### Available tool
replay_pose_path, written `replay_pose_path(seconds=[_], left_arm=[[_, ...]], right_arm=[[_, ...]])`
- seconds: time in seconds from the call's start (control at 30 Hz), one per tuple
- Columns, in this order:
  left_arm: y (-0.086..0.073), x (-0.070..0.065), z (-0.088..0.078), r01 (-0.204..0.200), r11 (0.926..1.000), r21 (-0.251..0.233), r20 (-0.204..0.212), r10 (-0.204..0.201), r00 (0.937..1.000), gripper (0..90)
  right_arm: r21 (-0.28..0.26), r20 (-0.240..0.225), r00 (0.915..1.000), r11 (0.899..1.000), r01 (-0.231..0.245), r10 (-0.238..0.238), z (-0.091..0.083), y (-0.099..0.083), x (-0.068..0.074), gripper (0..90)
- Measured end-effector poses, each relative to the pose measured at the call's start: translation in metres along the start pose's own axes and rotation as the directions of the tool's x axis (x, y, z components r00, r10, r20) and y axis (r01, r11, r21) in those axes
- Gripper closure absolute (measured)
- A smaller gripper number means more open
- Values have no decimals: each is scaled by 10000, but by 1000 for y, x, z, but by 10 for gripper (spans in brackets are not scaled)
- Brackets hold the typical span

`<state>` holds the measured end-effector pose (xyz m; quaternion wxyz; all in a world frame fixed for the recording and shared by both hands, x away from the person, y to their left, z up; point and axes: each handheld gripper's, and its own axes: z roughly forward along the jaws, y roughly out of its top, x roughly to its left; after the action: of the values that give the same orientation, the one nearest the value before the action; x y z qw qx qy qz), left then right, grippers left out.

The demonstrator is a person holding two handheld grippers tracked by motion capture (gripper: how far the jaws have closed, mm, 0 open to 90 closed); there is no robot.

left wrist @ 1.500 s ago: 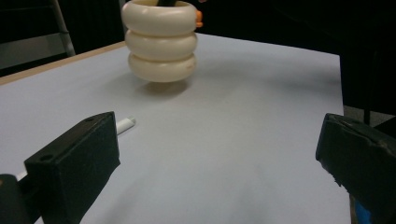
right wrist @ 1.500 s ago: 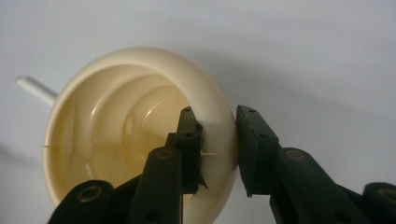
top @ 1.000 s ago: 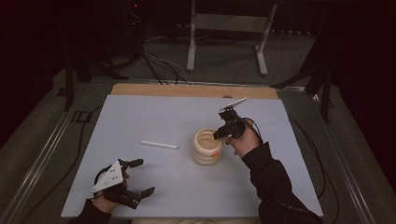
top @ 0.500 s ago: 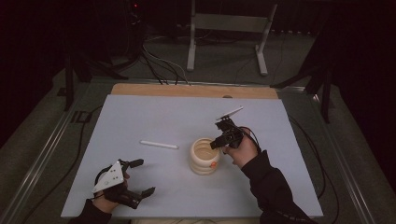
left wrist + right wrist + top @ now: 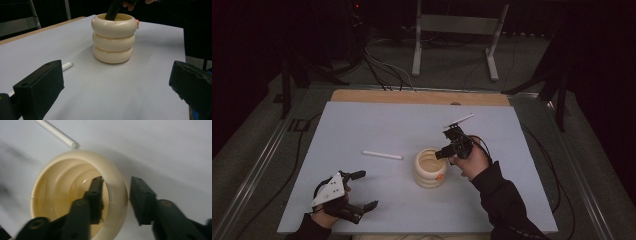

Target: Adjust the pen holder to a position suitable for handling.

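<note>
- Straddling the rim of the cream ribbed cup [image 5: 430, 168], the right claw [image 5: 443, 153] has one jaw inside the cup and the other outside its wall; the right gripper view shows the wall [image 5: 117, 190] between the two jaws.
- That claw's jaws have just been opening. A gap shows between the outer jaw and the wall, so the grip reads as let go or nearly so, with the cup wall between the jaws and neither pad pressing on it.
- The cup stands upright on the pale tabletop [image 5: 377, 130], right under and just ahead of the right claw, and well ahead of the left claw [image 5: 362, 190].
- The left claw rests low at the near edge of the tabletop, jaws wide apart and holding nothing; in the left gripper view the cup [image 5: 113, 37] stands ahead of it, between its two jaws' lines of sight but far off.
- A white stick [image 5: 382, 155] lies flat on the tabletop, beyond the cup from the right claw and apart from it; in the right gripper view its end [image 5: 74, 145] lies just past the cup's far rim.
- Judging by this, placing the cup looks done or close to done, and what is left is to lift the right claw clear of the rim without tipping the cup.
- The stick lies untouched by either claw; if it belongs in the cup, that step is yet to be done.
</note>
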<state>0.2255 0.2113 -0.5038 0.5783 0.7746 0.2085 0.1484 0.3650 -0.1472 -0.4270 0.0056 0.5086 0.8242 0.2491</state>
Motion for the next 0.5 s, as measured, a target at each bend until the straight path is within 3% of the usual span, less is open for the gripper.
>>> replay_pose_path(seconds=[0.13, 0.3, 0.5], left_arm=[[0, 0, -1, -14, 10000, -13, -21, 14, 10000, 1], [0, 0, 0, 27, 10000, -19, -26, -27, 10000, 1], [0, 0, -1, 29, 10000, -33, -38, -29, 10000, 2]], right_arm=[[-392, 108, 9998, 9991, 177, -173, -11, 2, -2, 521], [-918, -73, 9995, 9953, 298, -306, -25, 2, -10, 431], [-1916, -272, 9983, 9804, 450, -511, -42, -3, -21, 313]])
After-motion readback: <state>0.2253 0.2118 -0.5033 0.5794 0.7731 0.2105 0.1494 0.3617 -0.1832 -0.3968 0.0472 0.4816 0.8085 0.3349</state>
